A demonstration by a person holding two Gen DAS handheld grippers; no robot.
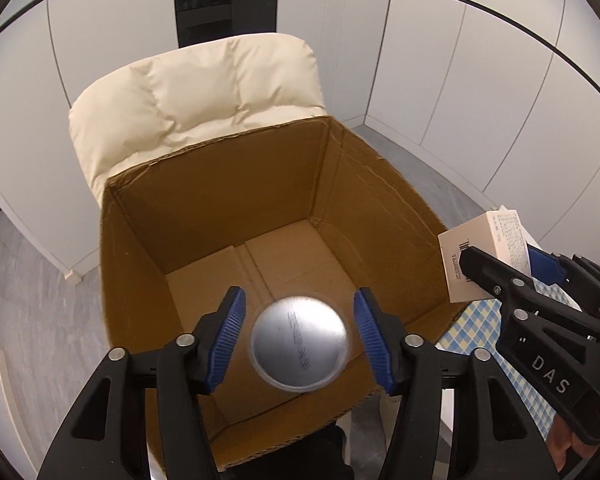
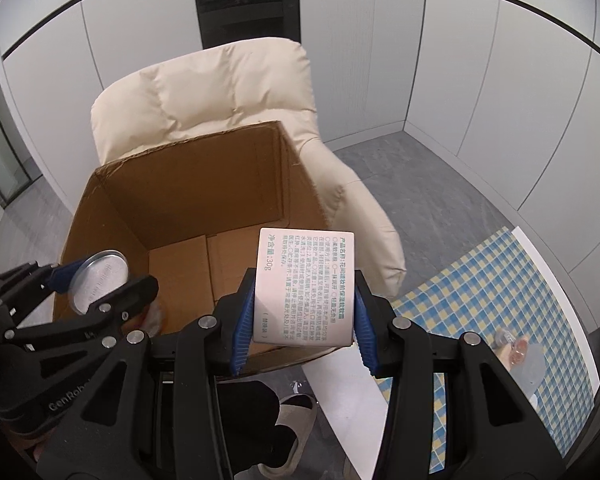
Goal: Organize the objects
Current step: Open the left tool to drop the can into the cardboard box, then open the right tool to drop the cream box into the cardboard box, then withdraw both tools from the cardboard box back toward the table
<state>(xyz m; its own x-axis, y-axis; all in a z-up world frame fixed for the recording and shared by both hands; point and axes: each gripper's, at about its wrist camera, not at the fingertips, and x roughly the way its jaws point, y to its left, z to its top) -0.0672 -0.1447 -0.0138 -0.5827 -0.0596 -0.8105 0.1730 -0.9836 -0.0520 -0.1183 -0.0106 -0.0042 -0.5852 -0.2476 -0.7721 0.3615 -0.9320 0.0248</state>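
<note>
An open brown cardboard box (image 1: 228, 200) stands on a cream chair, its floor bare. My left gripper (image 1: 300, 298) hangs over the box's near side, open. A small clear cup with a silver foil lid (image 1: 299, 342) sits blurred between its blue pads, with a gap on each side. The right wrist view shows that cup (image 2: 104, 268) in the left gripper (image 2: 104, 280) at the box's left wall. My right gripper (image 2: 304, 280) is shut on a white printed carton (image 2: 306, 300) above the box's near right rim. From the left wrist, this carton (image 1: 484, 236) and the right gripper (image 1: 504, 264) are at the right edge.
The cream padded chair (image 2: 228, 92) backs onto white wall panels. A table with a blue and yellow checked cloth (image 2: 500, 288) lies to the right, with a small clear item (image 2: 516, 348) on it. A person's slippered foot (image 2: 296, 412) stands on the grey floor below.
</note>
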